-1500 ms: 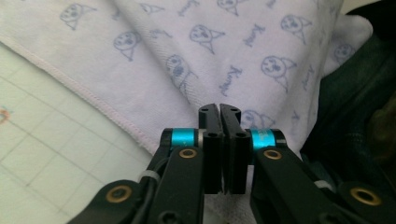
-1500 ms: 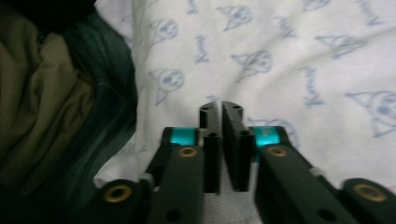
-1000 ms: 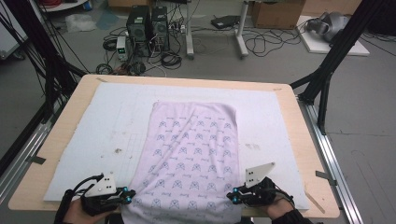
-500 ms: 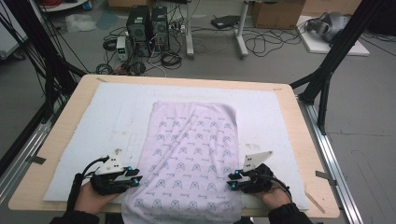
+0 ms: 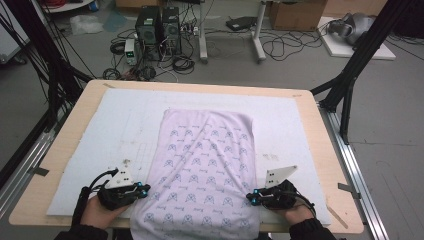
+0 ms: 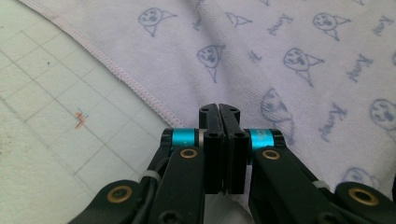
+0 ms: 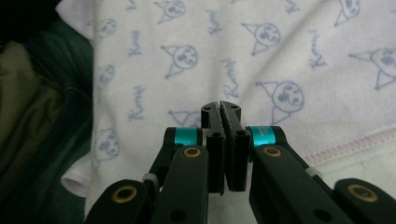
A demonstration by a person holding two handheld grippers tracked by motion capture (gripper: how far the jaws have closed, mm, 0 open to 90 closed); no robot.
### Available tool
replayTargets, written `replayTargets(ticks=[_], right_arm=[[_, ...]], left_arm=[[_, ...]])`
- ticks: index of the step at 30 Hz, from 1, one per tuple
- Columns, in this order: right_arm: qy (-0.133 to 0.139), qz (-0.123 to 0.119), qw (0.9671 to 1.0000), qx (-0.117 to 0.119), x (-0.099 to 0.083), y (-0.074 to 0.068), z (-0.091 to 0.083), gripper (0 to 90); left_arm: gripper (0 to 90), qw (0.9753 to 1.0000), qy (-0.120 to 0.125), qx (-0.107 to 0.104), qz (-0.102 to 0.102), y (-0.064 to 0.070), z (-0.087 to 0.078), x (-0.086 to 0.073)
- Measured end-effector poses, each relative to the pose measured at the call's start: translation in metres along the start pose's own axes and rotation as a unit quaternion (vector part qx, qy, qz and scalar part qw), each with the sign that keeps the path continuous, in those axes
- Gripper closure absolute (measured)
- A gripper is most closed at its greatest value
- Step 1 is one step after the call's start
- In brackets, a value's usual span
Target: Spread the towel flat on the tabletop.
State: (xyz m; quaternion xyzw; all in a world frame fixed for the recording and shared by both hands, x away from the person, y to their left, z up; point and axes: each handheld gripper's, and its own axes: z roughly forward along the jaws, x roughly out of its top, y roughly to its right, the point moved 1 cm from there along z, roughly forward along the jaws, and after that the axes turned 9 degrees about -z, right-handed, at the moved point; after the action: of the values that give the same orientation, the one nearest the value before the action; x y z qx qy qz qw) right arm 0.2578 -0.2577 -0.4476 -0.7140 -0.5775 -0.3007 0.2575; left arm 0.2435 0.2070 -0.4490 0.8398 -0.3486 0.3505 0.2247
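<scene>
High view: towel (image 5: 205, 170) flat on counter (image 5: 310, 125), near end overhanging front edge. Left gripper (image 5: 142, 190), right gripper (image 5: 250, 198) at side hems, fingers closed; cloth pinched? Cannot tell. Spreading mostly done; fold pending.

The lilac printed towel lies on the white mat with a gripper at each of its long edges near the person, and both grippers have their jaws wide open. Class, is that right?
Not quite: the jaws are shut, not open. In the left gripper view the left gripper has its jaws pressed together at the towel hem, and the right gripper view shows the right gripper likewise closed. The rest stands: the towel lies on the white mat.
</scene>
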Motion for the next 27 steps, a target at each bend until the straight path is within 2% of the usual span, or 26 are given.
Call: replayTargets(ticks=[2, 5, 7, 8, 10, 12, 13, 14, 19, 25, 27], right_arm=[[0.004, 0.001, 1.0000, 0.001, 0.000, 0.000, -0.002, 89.1], [0.024, 0.016, 0.9996, 0.008, 0.001, 0.004, -0.003, 83.9], [0.026, 0.016, 0.9995, -0.011, 0.003, 0.007, -0.003, 75.8], [0.026, 0.024, 0.9993, -0.012, 0.004, 0.009, -0.003, 73.3], [0.030, 0.029, 0.9986, -0.031, 0.006, 0.012, -0.003, 67.5], [0.039, 0.035, 0.9978, -0.040, 0.008, 0.017, -0.004, 60.9], [0.044, 0.040, 0.9970, -0.050, 0.009, 0.019, -0.005, 60.5], [0.047, 0.043, 0.9968, -0.048, 0.010, 0.022, -0.006, 60.2], [0.057, 0.055, 0.9937, -0.079, 0.014, 0.035, -0.007, 44.5], [0.067, 0.062, 0.9907, -0.101, 0.019, 0.049, -0.008, 40.3], [0.070, 0.063, 0.9902, -0.102, 0.021, 0.053, -0.007, 40.0]], left_arm=[[87.2, 1.0000, 0.007, -0.001, -0.005, -0.001, -0.001, 0.001], [78.9, 0.9998, 0.017, -0.005, -0.011, -0.002, -0.002, 0.005], [72.3, 0.9993, 0.028, -0.009, -0.022, -0.004, -0.001, 0.007], [70.1, 0.9992, 0.031, -0.010, -0.023, -0.005, -0.001, 0.009], [67.5, 0.9986, 0.039, -0.015, -0.031, -0.007, 0.000, 0.013], [65.0, 0.9981, 0.048, -0.012, -0.036, -0.009, 0.000, 0.017], [64.1, 0.9977, 0.054, -0.013, -0.038, -0.010, 0.000, 0.019], [62.7, 0.9976, 0.057, -0.009, -0.037, -0.011, 0.001, 0.022], [53.7, 0.9961, 0.072, 0.008, -0.051, -0.018, 0.004, 0.034], [50.1, 0.9937, 0.092, 0.018, -0.061, -0.025, 0.007, 0.042], [49.2, 0.9941, 0.090, 0.020, -0.058, -0.027, 0.008, 0.044]])
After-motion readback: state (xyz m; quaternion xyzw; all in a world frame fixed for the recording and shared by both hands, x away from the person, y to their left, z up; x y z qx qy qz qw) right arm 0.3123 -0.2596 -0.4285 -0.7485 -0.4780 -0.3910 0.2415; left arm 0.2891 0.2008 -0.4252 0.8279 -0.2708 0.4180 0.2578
